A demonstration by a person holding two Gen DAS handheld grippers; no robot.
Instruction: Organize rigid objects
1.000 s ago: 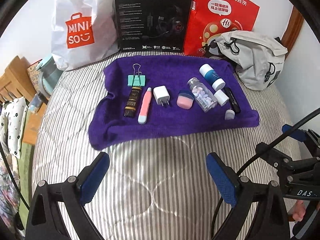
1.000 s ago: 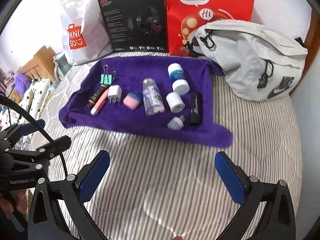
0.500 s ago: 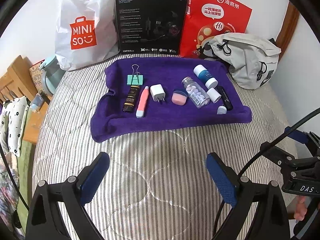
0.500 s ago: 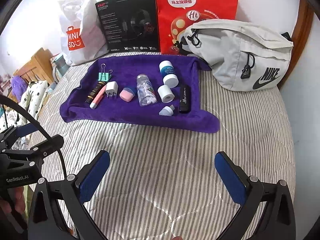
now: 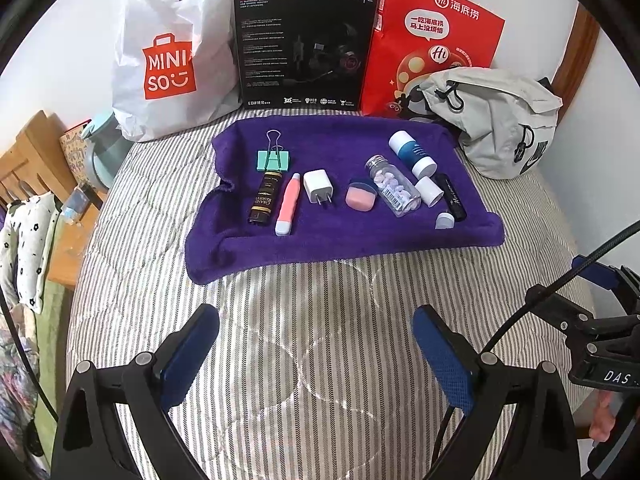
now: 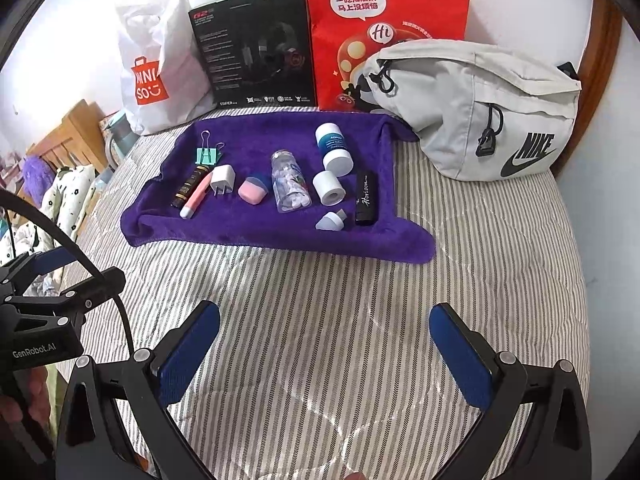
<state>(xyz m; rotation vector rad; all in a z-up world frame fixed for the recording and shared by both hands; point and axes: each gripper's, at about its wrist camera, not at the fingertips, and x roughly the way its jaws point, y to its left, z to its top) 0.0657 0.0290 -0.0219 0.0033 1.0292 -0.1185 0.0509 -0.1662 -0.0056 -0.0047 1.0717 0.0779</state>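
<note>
Lying on one purple towel (image 5: 344, 236) are ten small items, both grippers' jaws spread wide and empty

Both hand-held tools are built alike: the left gripper (image 5: 316, 344) has a matte black frame with triangular cut-outs, silver round screws at the pivots, and fingers (image 5: 442, 354) faced with textured blue pads. The right gripper (image 6: 325, 344) matches it, blue pads (image 6: 460, 356) on black arms. A black cable arcs past each body. One housing reads "GenRobot.AI" in white, the other shows "DAS", probably part of a longer word
</note>
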